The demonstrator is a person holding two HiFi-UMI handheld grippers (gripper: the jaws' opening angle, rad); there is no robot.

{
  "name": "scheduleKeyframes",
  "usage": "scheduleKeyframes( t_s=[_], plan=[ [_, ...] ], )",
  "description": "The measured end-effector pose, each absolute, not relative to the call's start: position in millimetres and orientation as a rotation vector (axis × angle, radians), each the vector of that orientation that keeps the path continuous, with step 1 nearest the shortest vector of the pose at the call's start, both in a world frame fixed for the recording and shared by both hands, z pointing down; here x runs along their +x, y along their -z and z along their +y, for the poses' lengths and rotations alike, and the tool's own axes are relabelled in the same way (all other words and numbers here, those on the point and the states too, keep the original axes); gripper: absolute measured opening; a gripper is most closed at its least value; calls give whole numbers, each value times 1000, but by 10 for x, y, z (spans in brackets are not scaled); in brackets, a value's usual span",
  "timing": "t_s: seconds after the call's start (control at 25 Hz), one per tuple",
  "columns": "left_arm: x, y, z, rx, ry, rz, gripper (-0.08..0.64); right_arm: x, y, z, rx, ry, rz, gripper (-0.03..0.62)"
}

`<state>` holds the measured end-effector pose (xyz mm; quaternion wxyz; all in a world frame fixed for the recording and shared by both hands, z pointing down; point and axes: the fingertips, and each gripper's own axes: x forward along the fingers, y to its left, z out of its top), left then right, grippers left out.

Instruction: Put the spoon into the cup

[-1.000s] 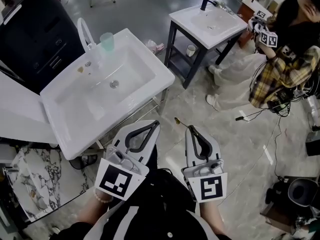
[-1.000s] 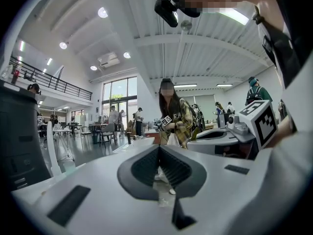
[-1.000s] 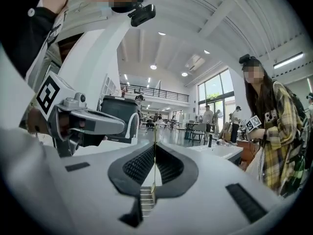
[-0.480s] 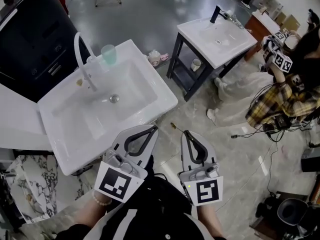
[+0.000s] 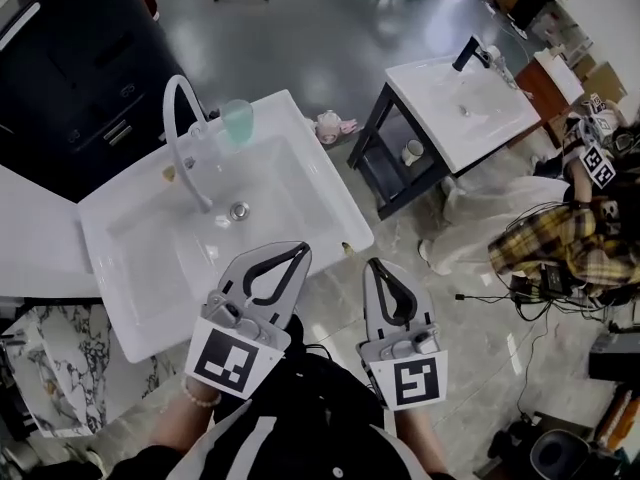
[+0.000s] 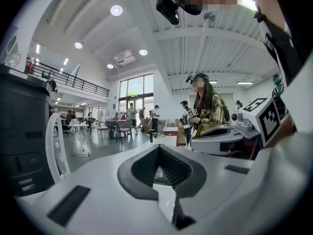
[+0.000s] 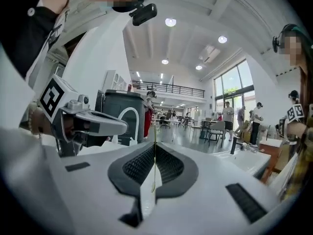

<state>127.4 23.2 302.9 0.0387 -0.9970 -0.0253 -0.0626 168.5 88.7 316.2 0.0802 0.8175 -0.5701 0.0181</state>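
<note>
Right gripper (image 5: 374, 265) clamped on thin spoon (image 7: 154, 153), left gripper (image 5: 302, 249) closed and empty, green cup (image 5: 238, 121) well apart on sink (image 5: 335, 193) rim: risk spoon pivots in pinch, misses cup mouth.

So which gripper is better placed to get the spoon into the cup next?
Right. The right gripper is shut on the spoon; the left gripper is shut and empty, though nearer the cup on the sink rim.

I see a white sink (image 5: 330, 208), a pale green cup (image 5: 238, 120) on its rim, a gold spoon (image 7: 154, 151), grey floor (image 5: 300, 28).
</note>
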Motion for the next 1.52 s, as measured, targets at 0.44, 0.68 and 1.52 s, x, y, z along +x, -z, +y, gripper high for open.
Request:
scheduleKeyframes(
  t_s=[0.44,0.68,1.52],
  plan=[
    [1393,-3090,-305,-3084,182,31,-3,1799,-3133,103,2298,-27,-1849,8],
    [1385,-3113,-455,-3094,166,82,-3,1805,-3182,-69,2250,-42,-1879,8],
    [1364,-3090,-928,-3060,205,465,-3,1997,-3221,-615,2022,-31,-2120,8]
  ],
)
